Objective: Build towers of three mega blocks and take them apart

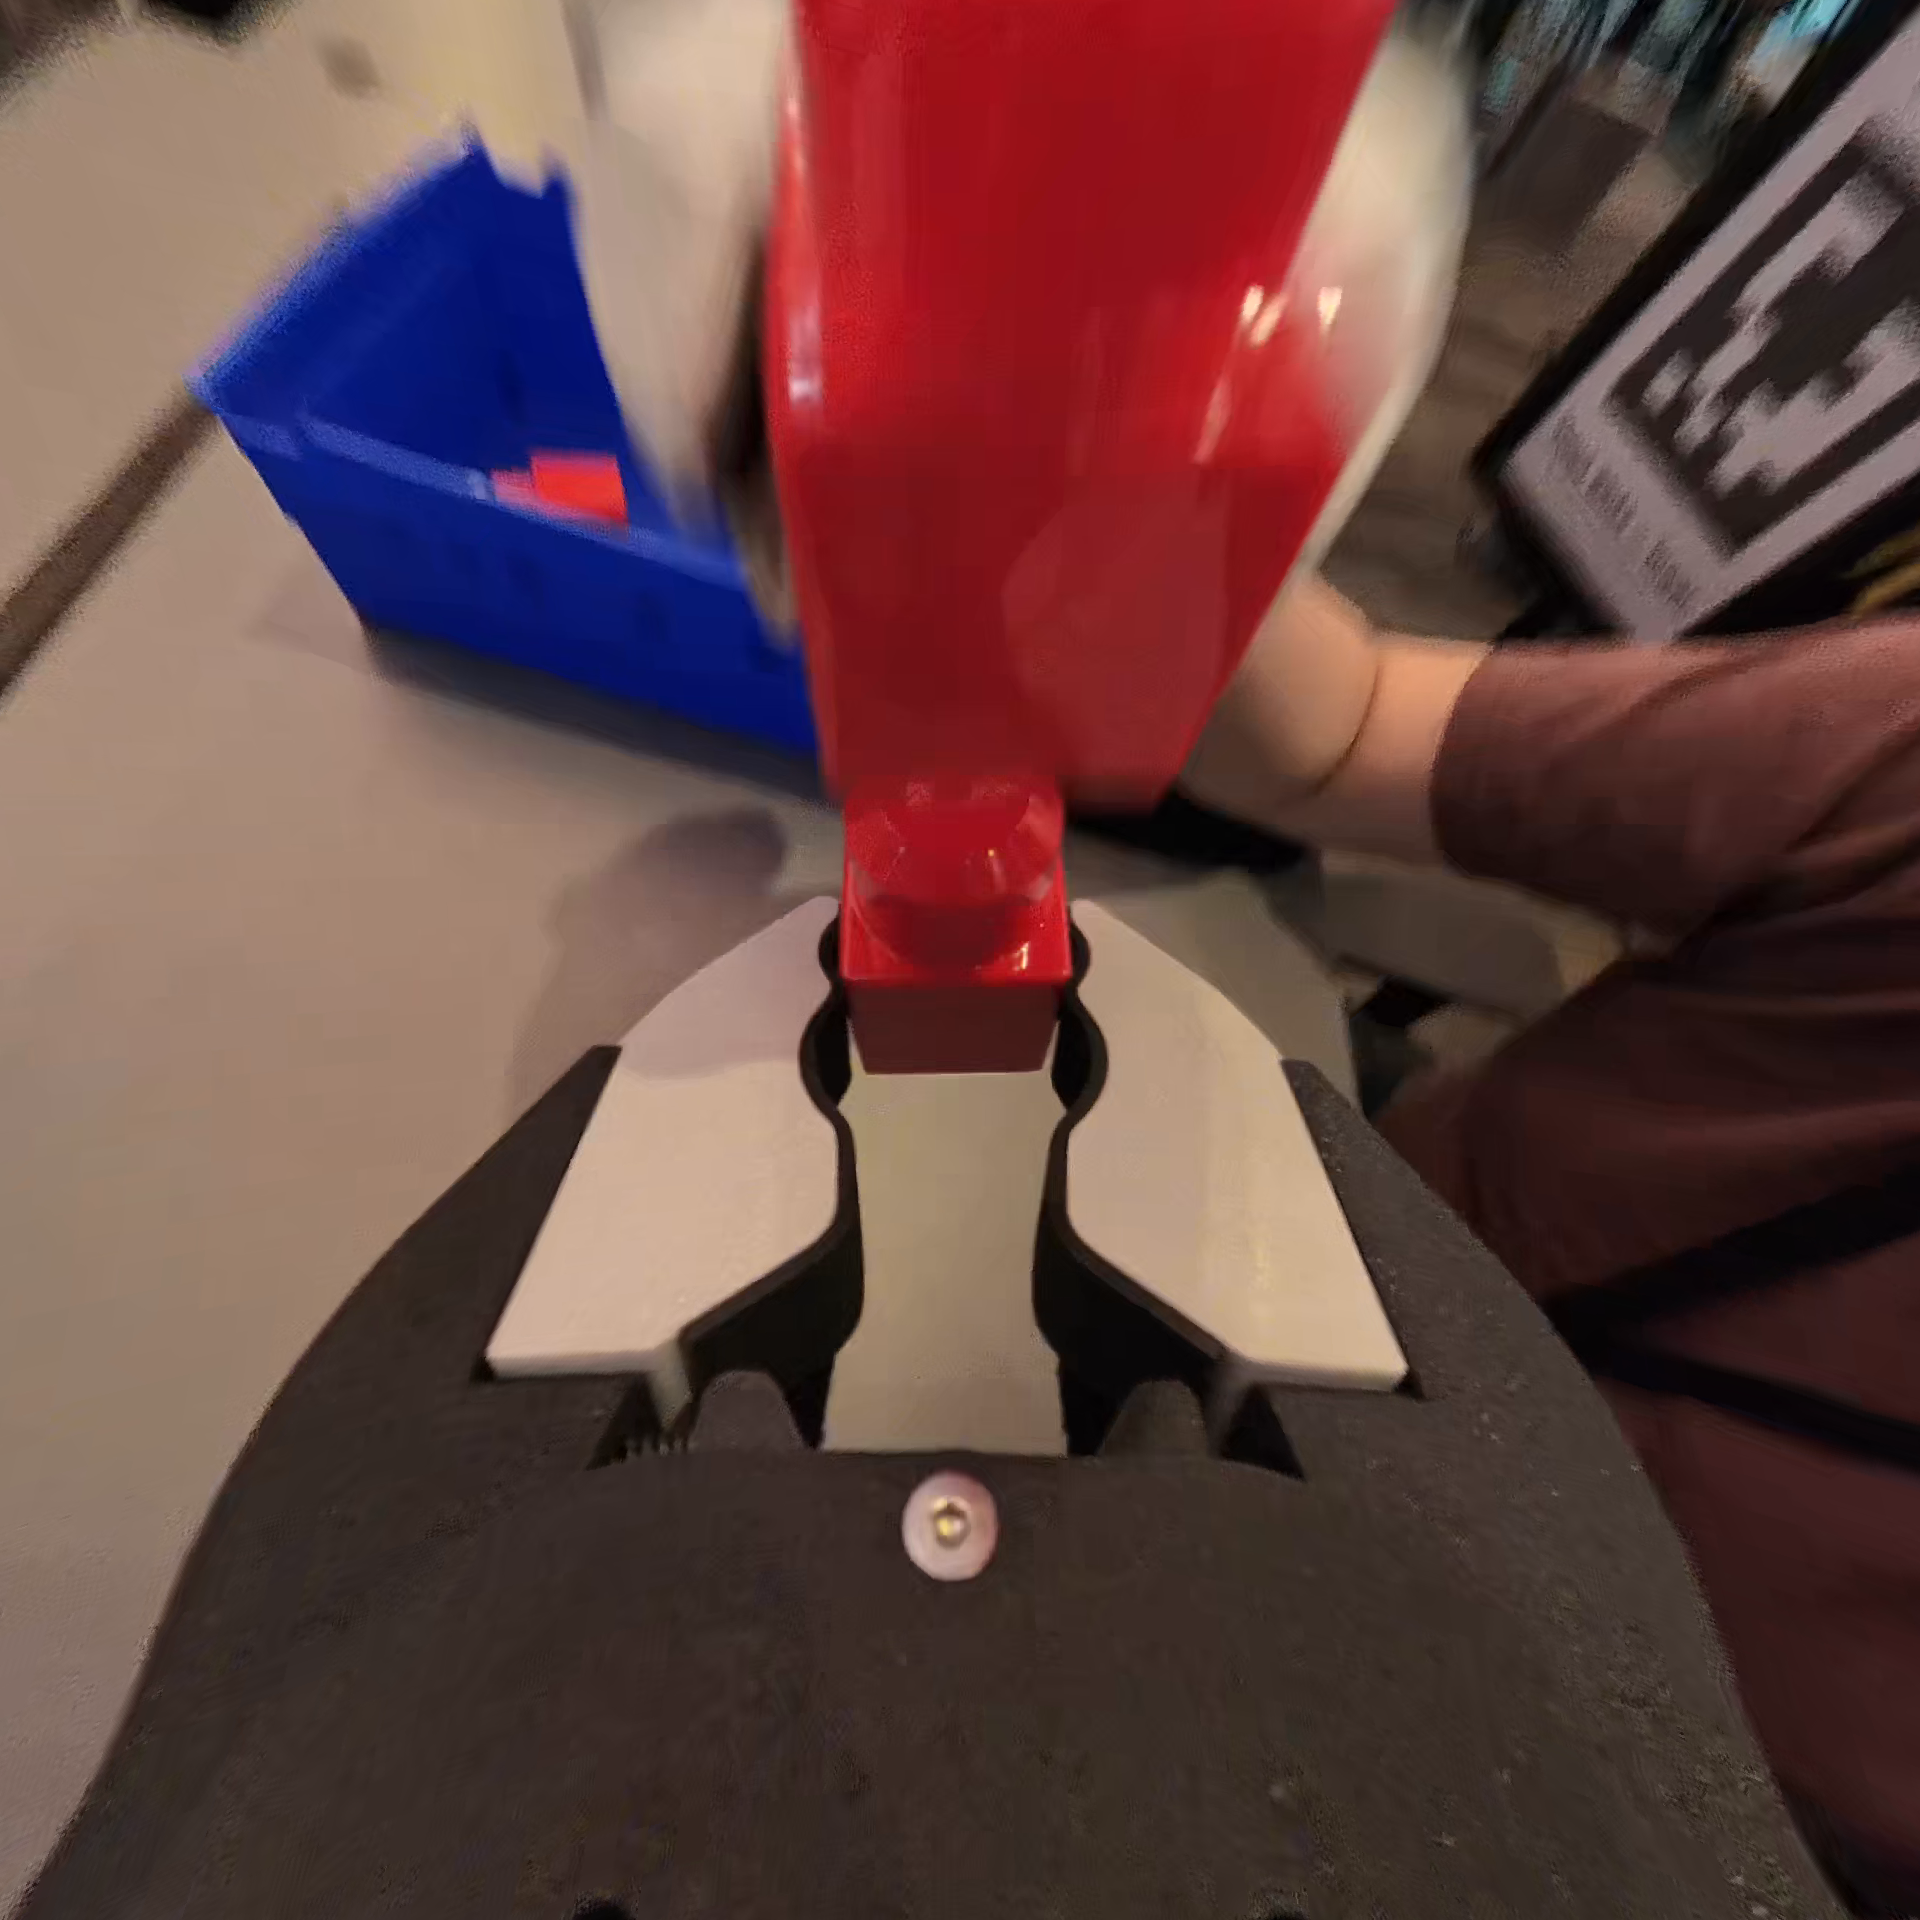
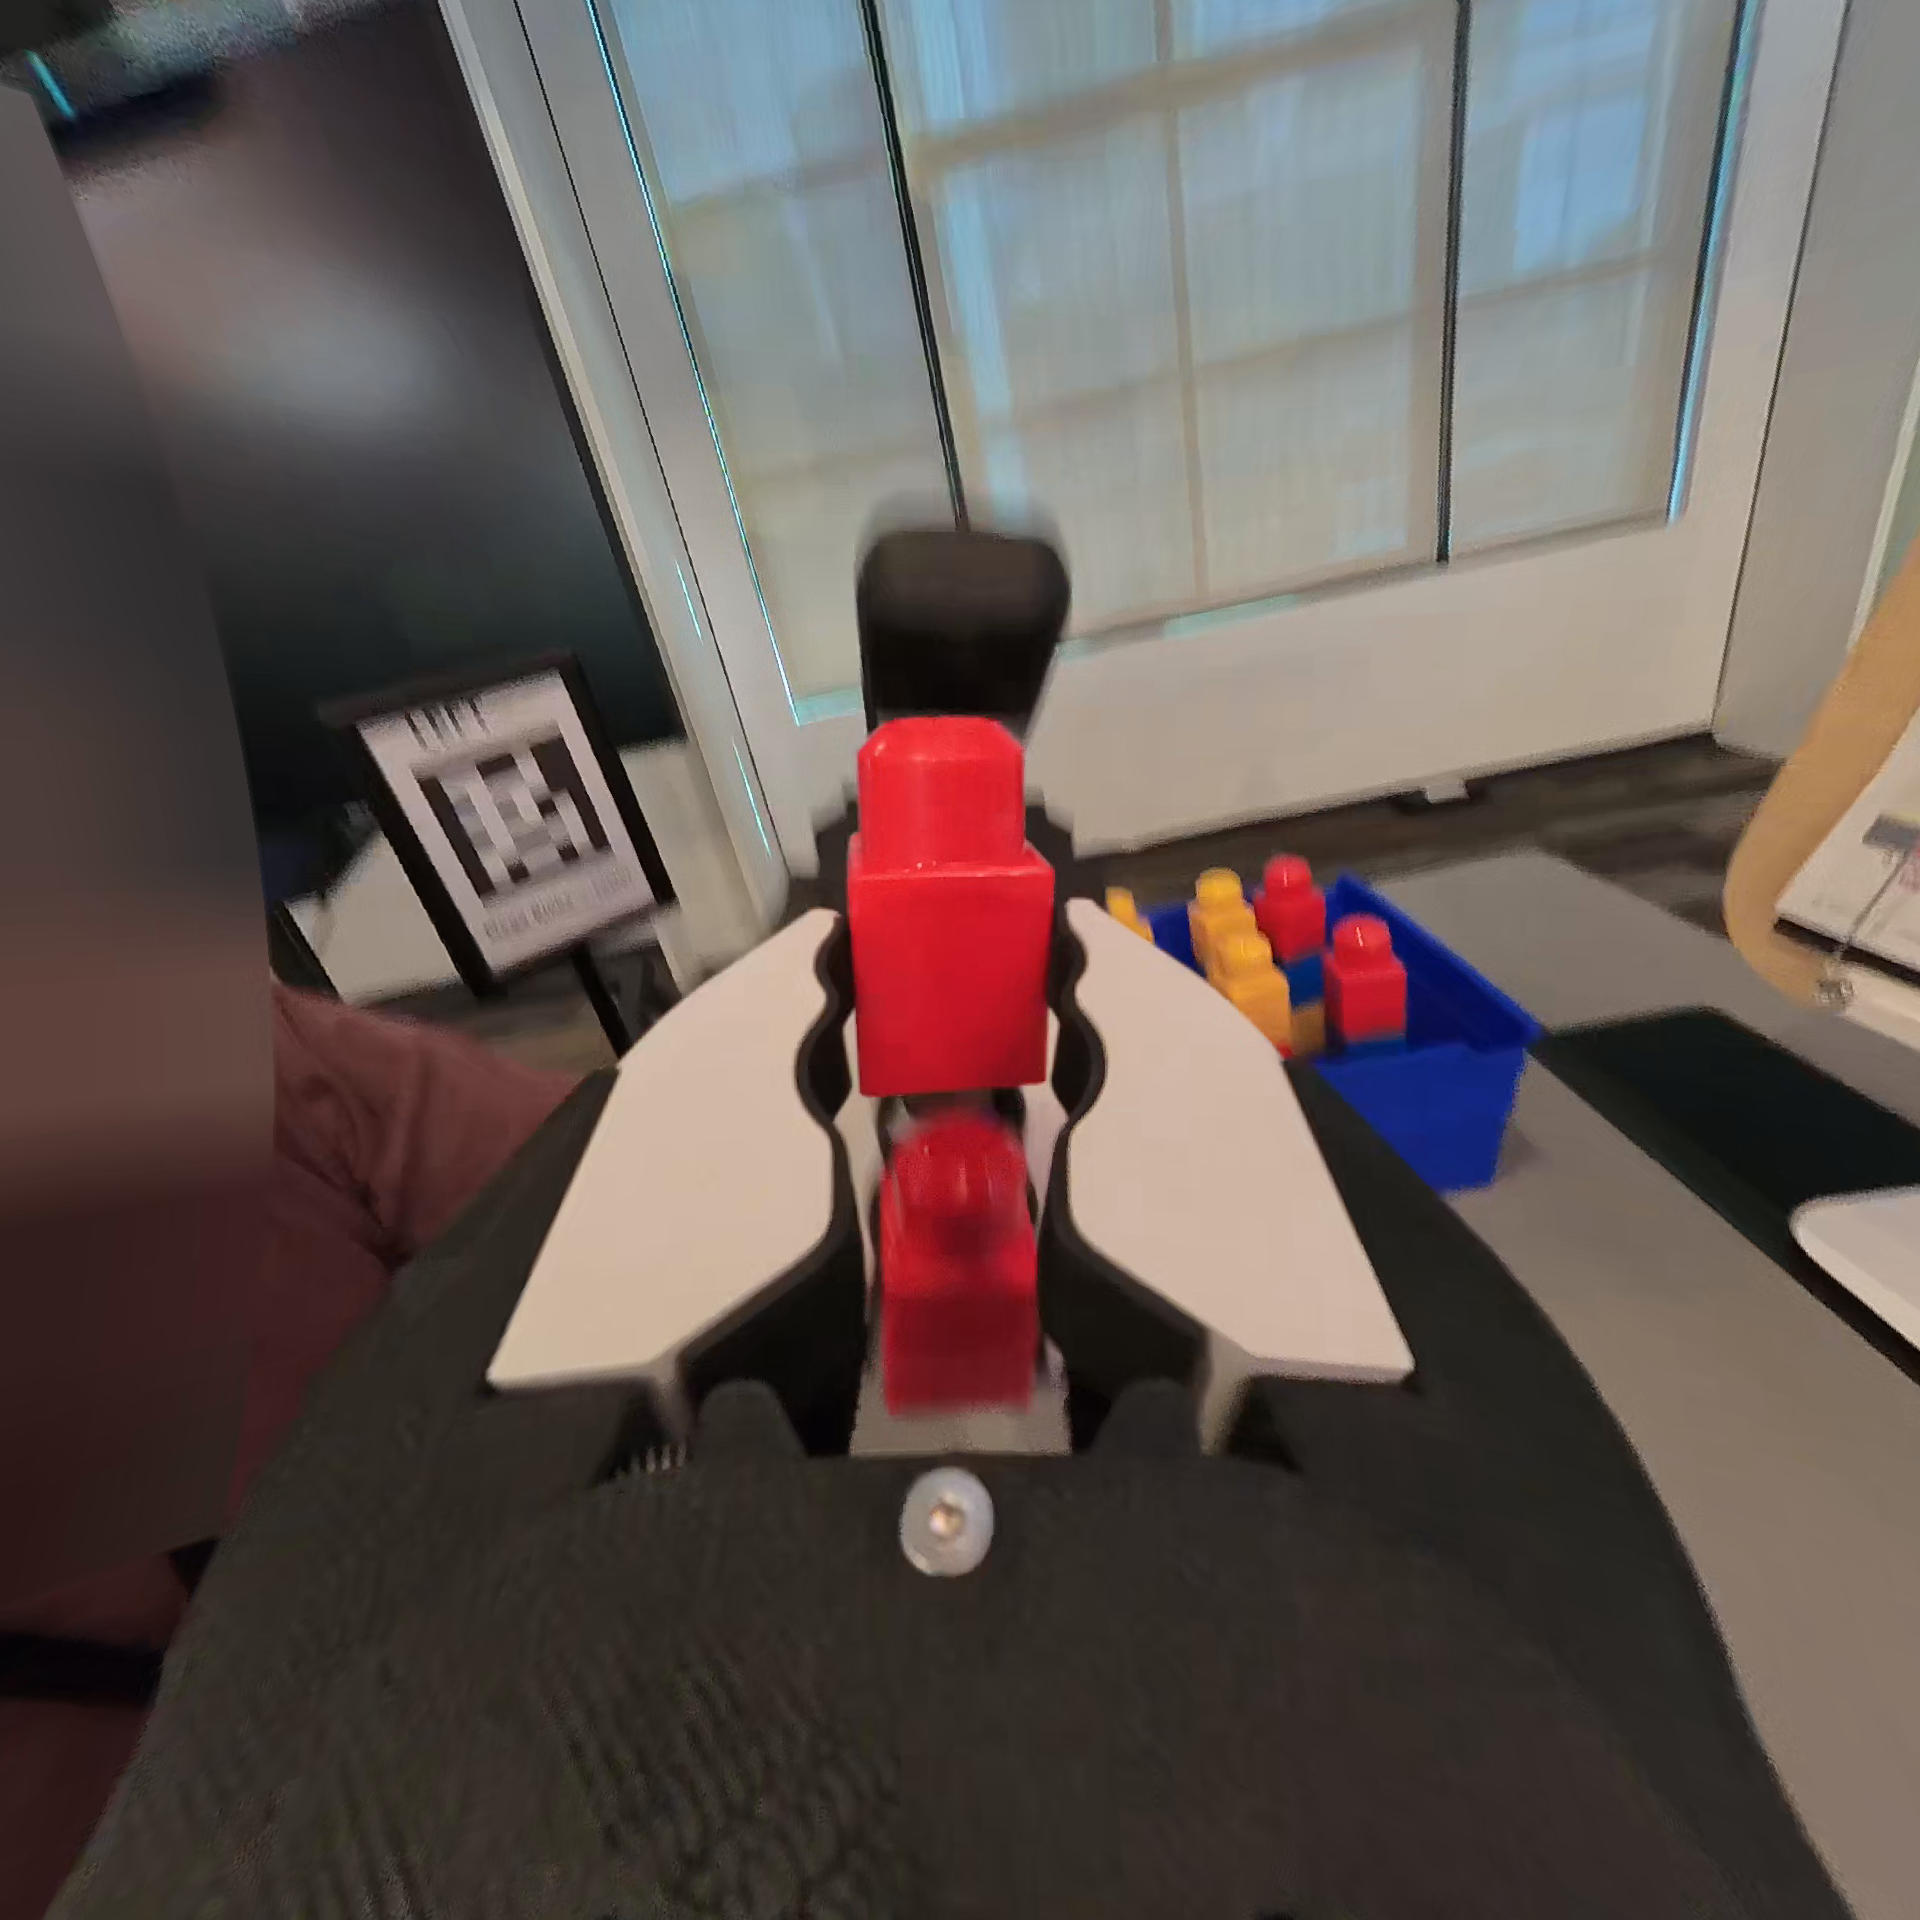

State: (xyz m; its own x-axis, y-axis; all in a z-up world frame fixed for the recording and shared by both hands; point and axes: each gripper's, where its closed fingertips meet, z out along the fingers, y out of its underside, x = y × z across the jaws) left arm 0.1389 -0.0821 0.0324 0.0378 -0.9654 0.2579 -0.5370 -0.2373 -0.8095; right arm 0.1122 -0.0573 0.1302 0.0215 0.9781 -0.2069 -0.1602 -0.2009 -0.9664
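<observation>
Mega blocks: hard, glossy moulded plastic, hollow by the look of them, so I judge them light and stiff, not fragile, with slick faces that could slide under a weak pinch.
Where to grip: across the two flat side walls of the square body, below the round stud, leaving stud and open underside free for mating.
Left hand-held gripper: partly closed, pads pressed on both sides of a red block, stud pointing away from the camera.
Right hand-held gripper: partly closed on another red block, stud upward, pads tight on its side walls.
Position of held blocks: both in the air above the worktop; in the left wrist view the right-hand block looms large and blurred just above the left one, its base touching or almost touching the stud; I cannot tell which. In the right wrist view the left-hand block shows blurred just below the right-hand one.
Count in grippers: two red blocks, one each.
Blue bin: sits on the worktop beyond the grippers, holding loose blocks.
Count in bin: two red ones clearly visible, about three yellow, some blue lower down; blur makes the total uncertain.
Likely risk: off-centre pressing could twist a block in the pads.
</observation>
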